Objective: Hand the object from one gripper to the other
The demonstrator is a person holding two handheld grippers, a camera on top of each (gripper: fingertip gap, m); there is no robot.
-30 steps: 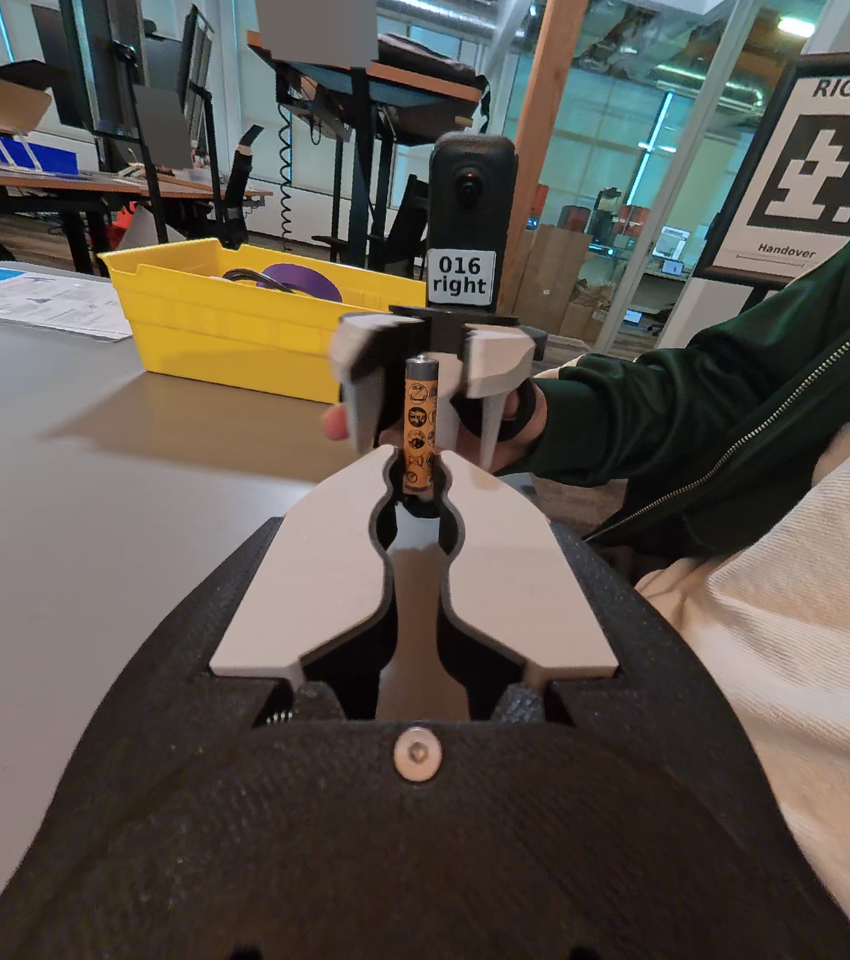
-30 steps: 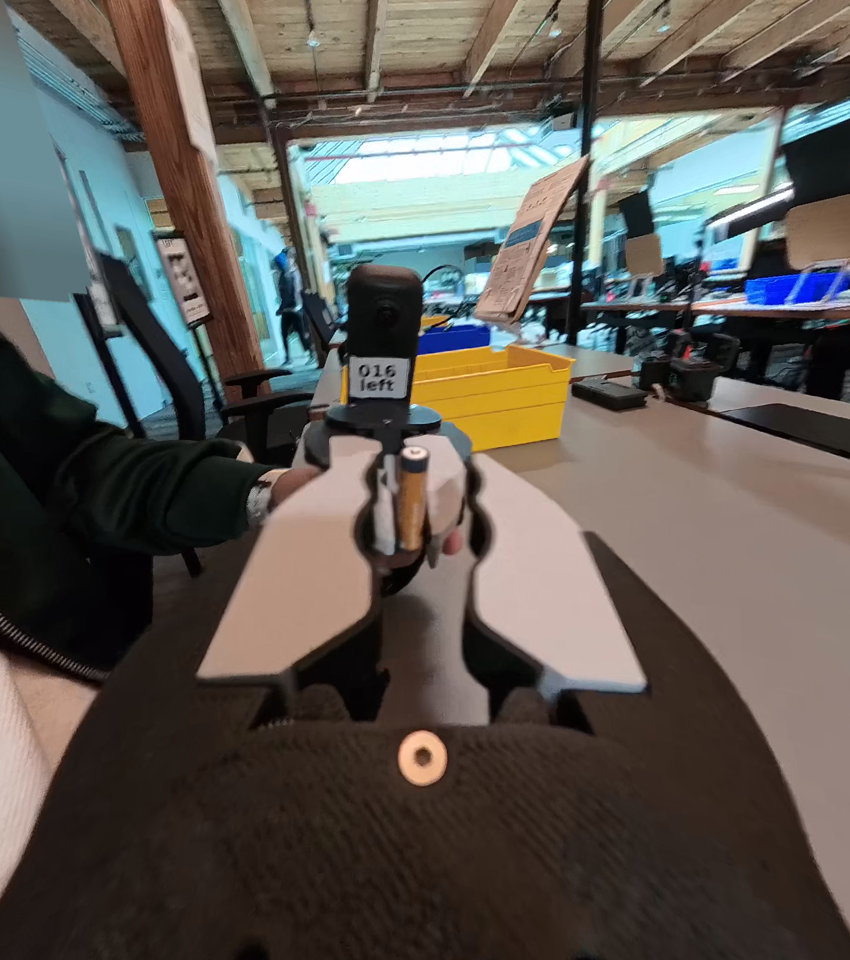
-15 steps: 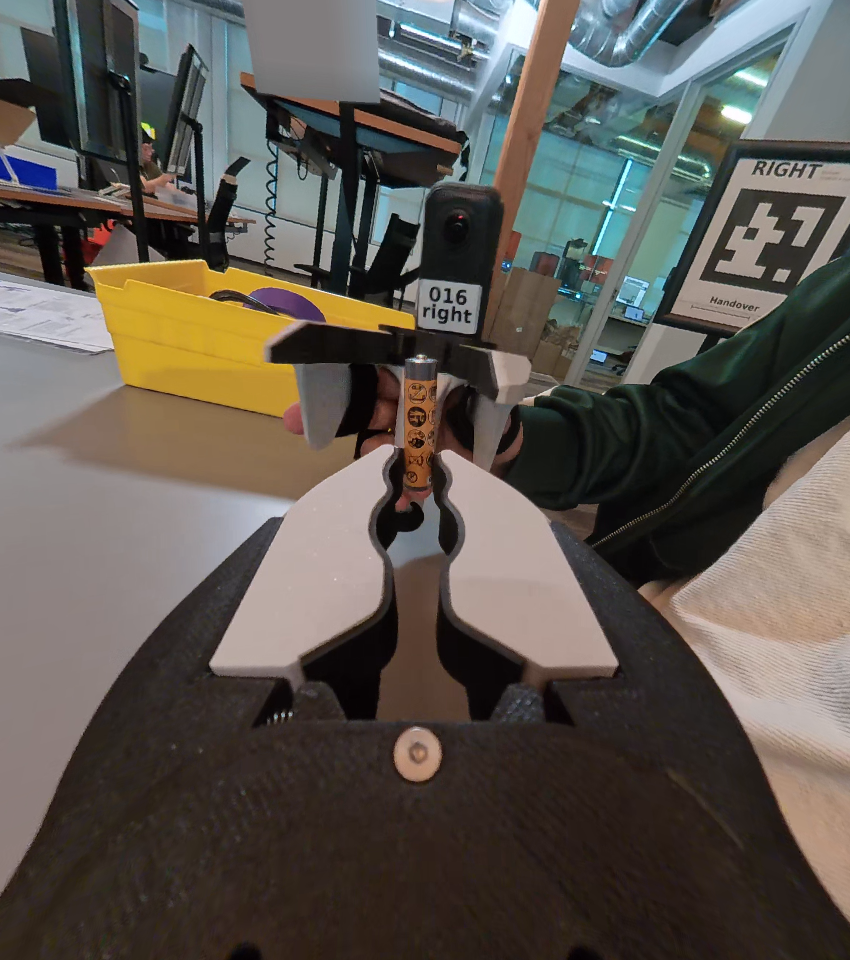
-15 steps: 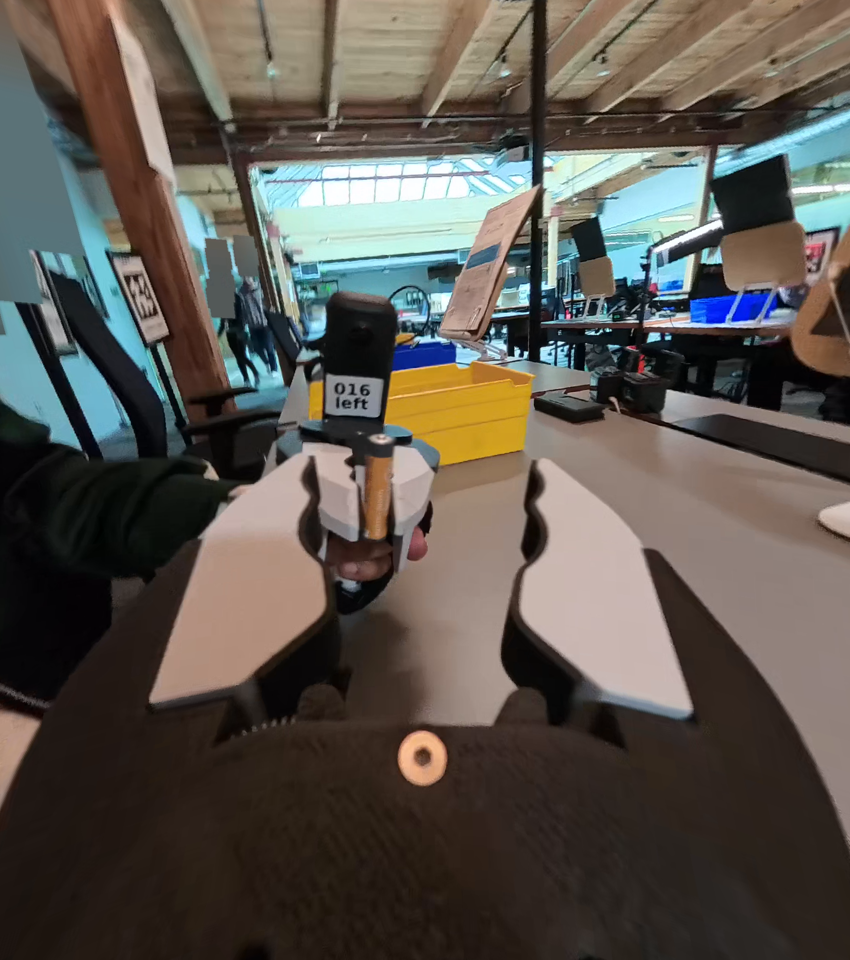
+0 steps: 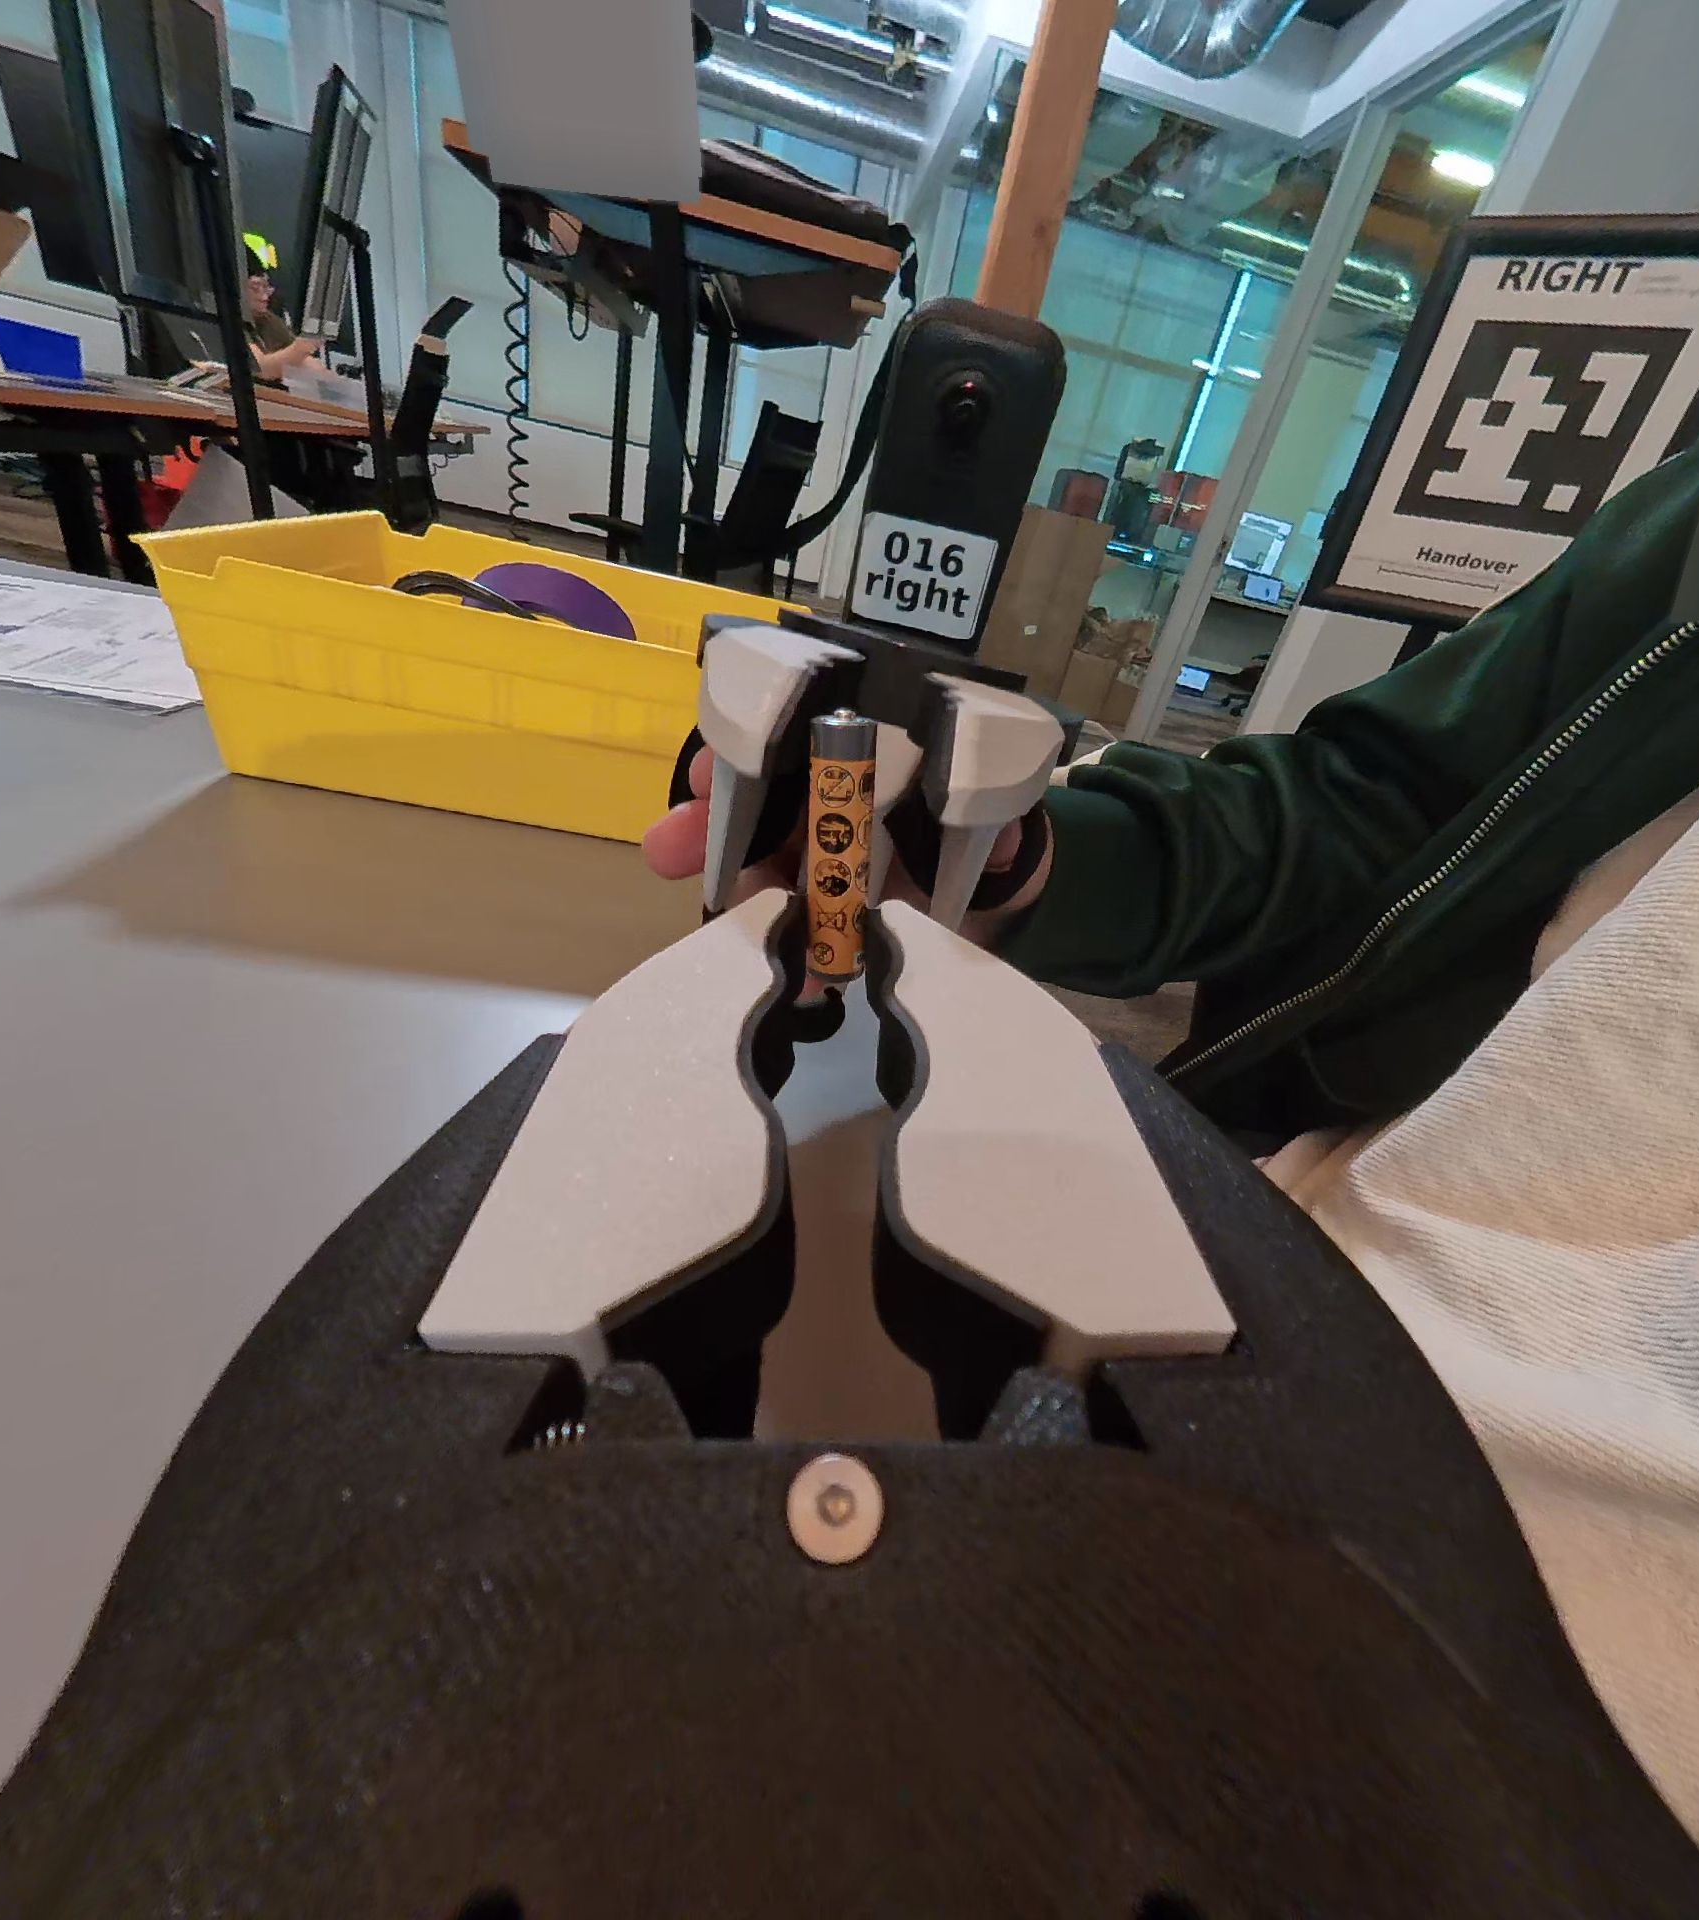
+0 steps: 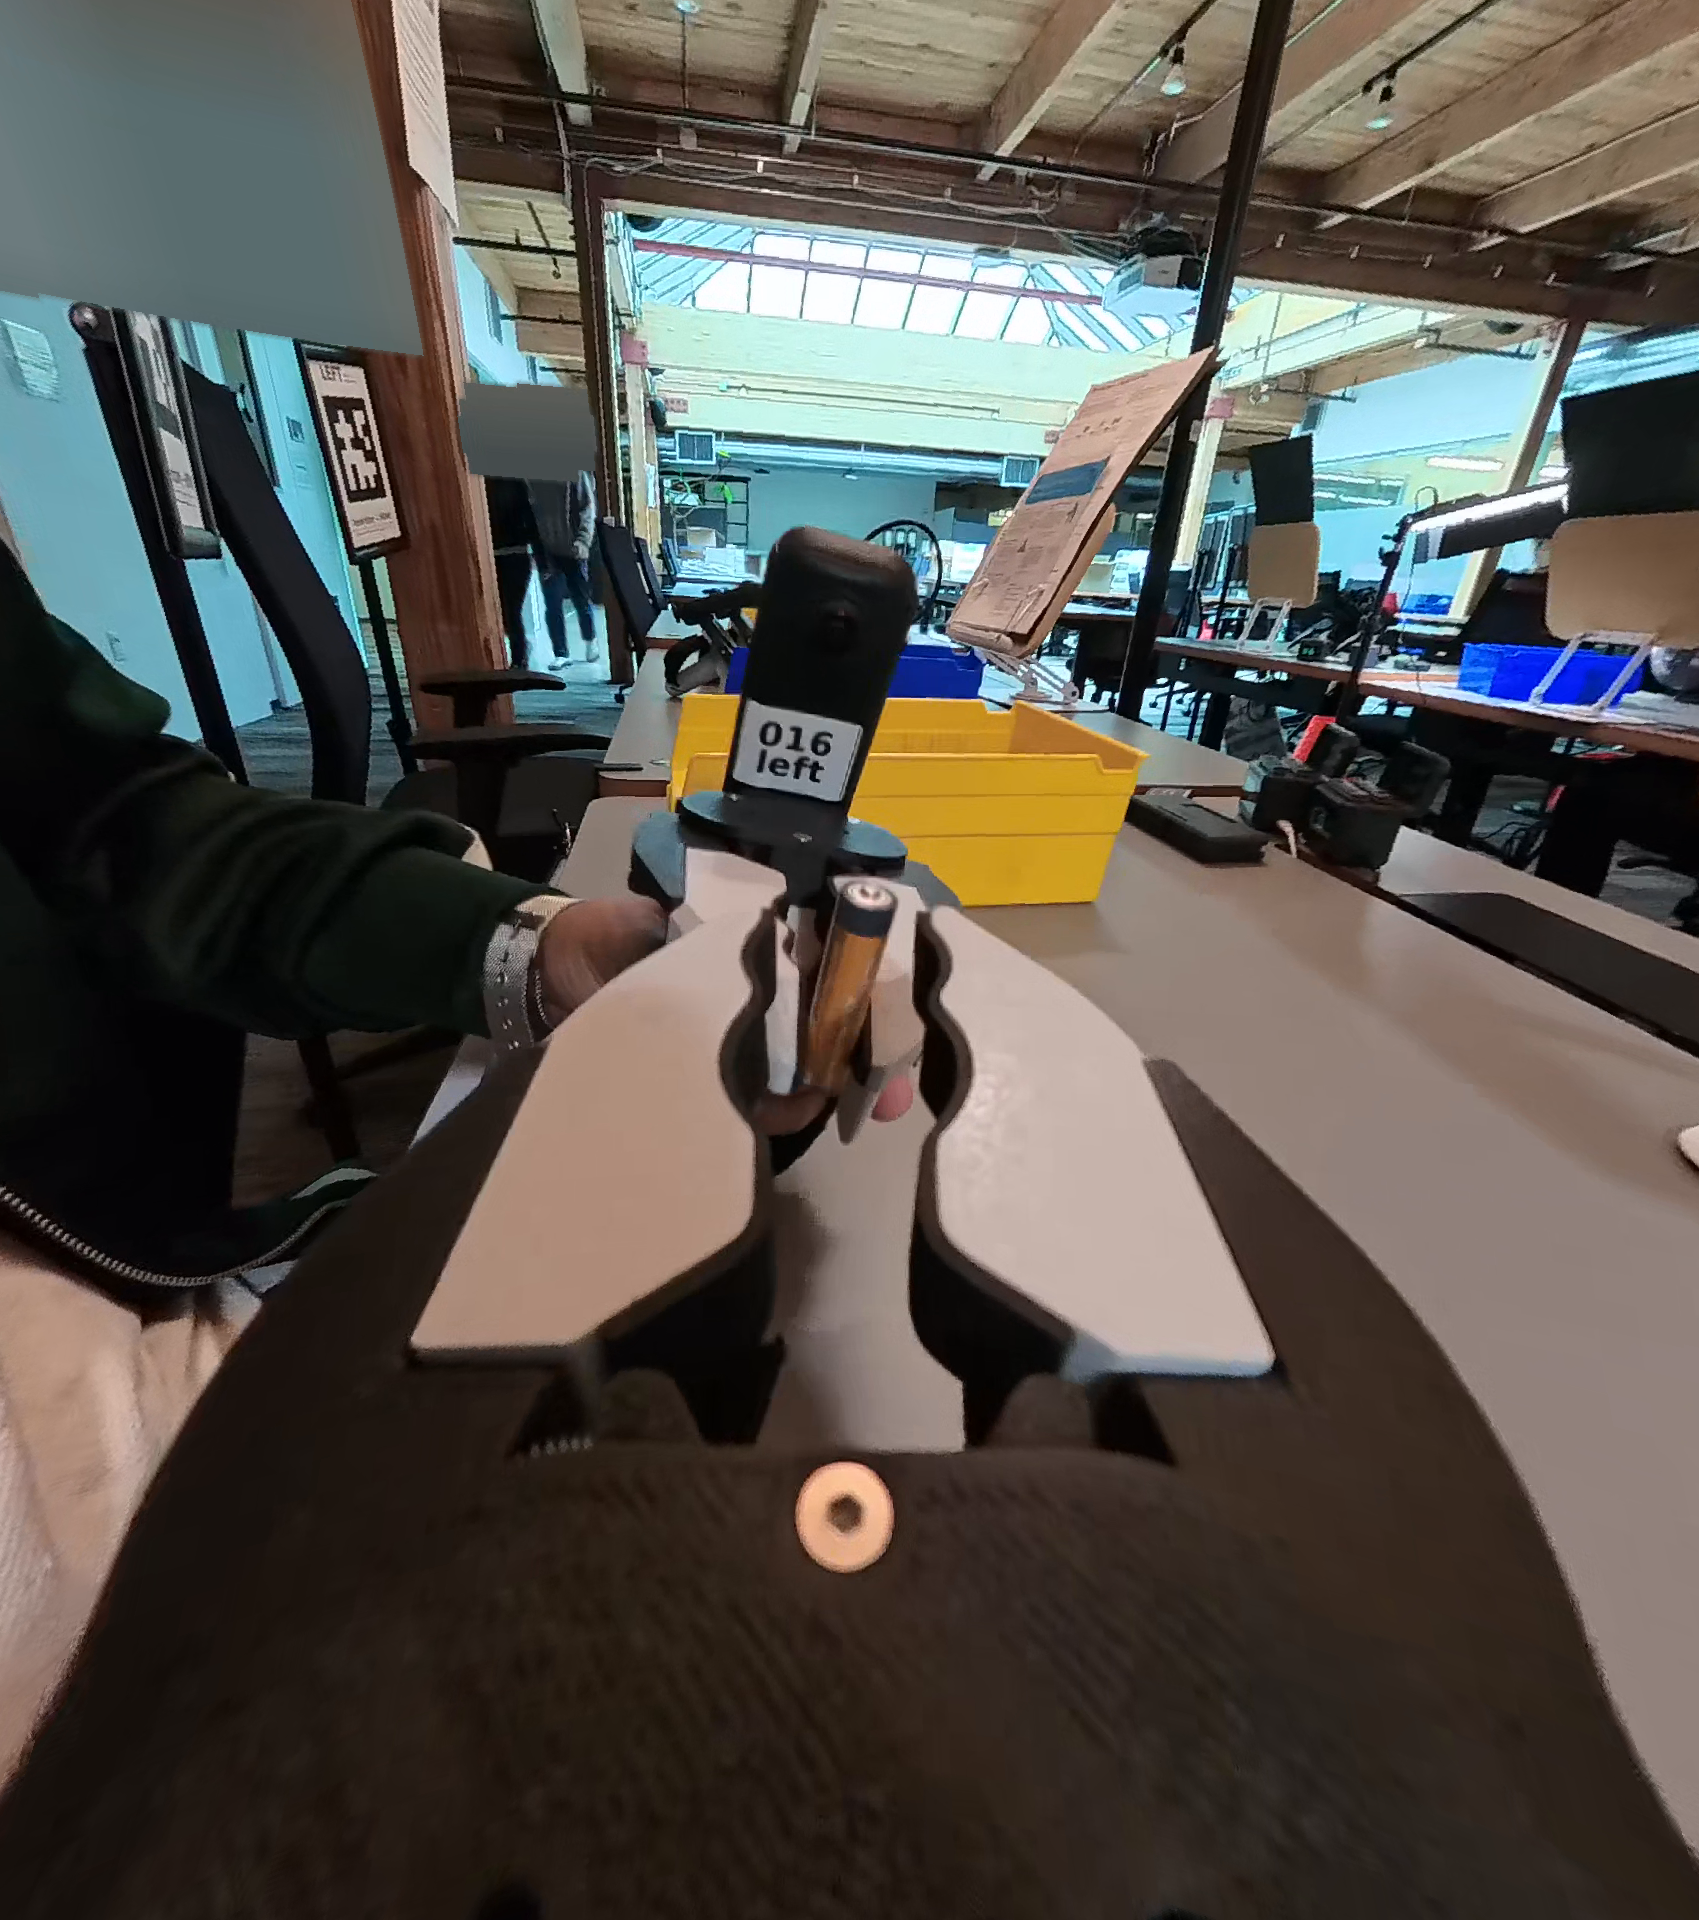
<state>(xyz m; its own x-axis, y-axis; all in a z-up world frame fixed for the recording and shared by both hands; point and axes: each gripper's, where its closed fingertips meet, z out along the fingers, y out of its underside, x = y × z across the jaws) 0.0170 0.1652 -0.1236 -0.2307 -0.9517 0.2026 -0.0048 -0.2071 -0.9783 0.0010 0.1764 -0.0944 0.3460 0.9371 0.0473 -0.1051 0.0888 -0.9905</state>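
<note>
An orange battery (image 5: 837,831) stands upright in the air. My left gripper (image 5: 832,914) is shut on its lower end. My right gripper (image 5: 837,899) faces it from the far side, its white fingers (image 5: 733,790) part open on either side of the battery's upper half. In the right wrist view the battery (image 6: 840,997) stands between my right gripper's (image 6: 850,935) jaws with a gap on each side. The left gripper (image 6: 824,1070) shows behind it, gripping the battery's bottom. A hand in a dark green sleeve holds each gripper.
A grey table (image 5: 149,1039) lies below and to the left. A yellow bin (image 5: 409,686) with a purple thing inside stands at its far side, and papers (image 5: 24,634) lie beside it. In the right wrist view, another yellow bin (image 6: 1011,821) and black devices (image 6: 1344,810) are farther off. The tips of both grippers are at nearly the same place.
My right gripper, wide open and off to one side half a second ago, has moved back over the battery and narrowed around it. My left gripper has kept hold of the battery.
</note>
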